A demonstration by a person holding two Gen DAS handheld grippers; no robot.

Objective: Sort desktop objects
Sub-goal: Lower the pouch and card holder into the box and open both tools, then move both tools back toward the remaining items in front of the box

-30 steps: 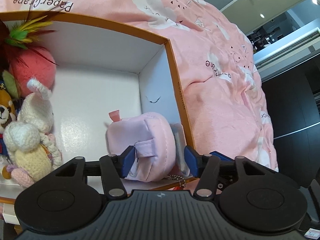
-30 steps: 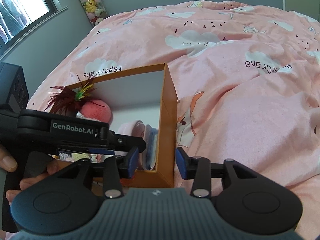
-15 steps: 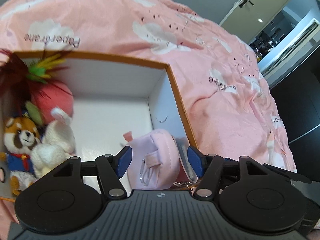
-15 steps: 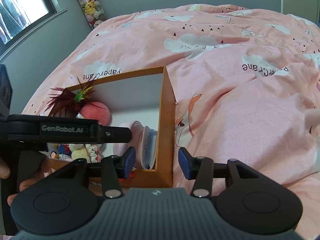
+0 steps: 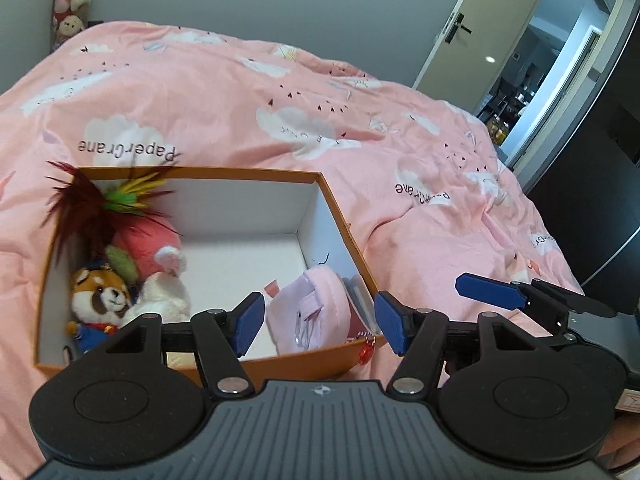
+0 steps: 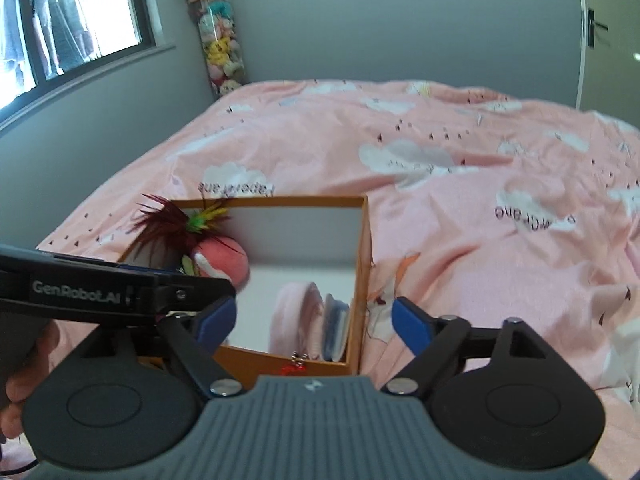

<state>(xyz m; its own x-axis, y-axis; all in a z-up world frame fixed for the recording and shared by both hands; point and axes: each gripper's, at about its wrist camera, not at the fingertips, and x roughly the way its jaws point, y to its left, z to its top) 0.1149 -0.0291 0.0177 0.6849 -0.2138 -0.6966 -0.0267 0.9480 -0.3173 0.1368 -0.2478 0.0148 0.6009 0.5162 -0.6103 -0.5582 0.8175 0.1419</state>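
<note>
An orange box (image 5: 240, 174) with white inner walls sits on the pink bed. In its near right corner a pale pink pouch (image 5: 316, 300) stands on edge, with a blue-and-white item (image 5: 358, 296) beside it. A red charm (image 5: 366, 354) hangs over the front wall. My left gripper (image 5: 320, 324) hovers open above the pouch and touches nothing. My right gripper (image 6: 316, 320) is over the box's near right corner (image 6: 356, 360). Its jaws are opening and there is nothing between its pads. One blue right finger (image 5: 490, 292) shows at the right of the left wrist view.
The box's left side holds a red panda plush (image 5: 102, 300), a white knitted bunny (image 5: 164, 292) and a pink ball with feathers (image 5: 140, 236). A tall tube of plush toys (image 6: 218, 48) stands at the wall. An open door (image 5: 560, 60) is at the far right.
My left gripper has lifted and pulled back from the pink pouch, which stays in the box. My right gripper has risen a little and its jaws have spread much wider.
</note>
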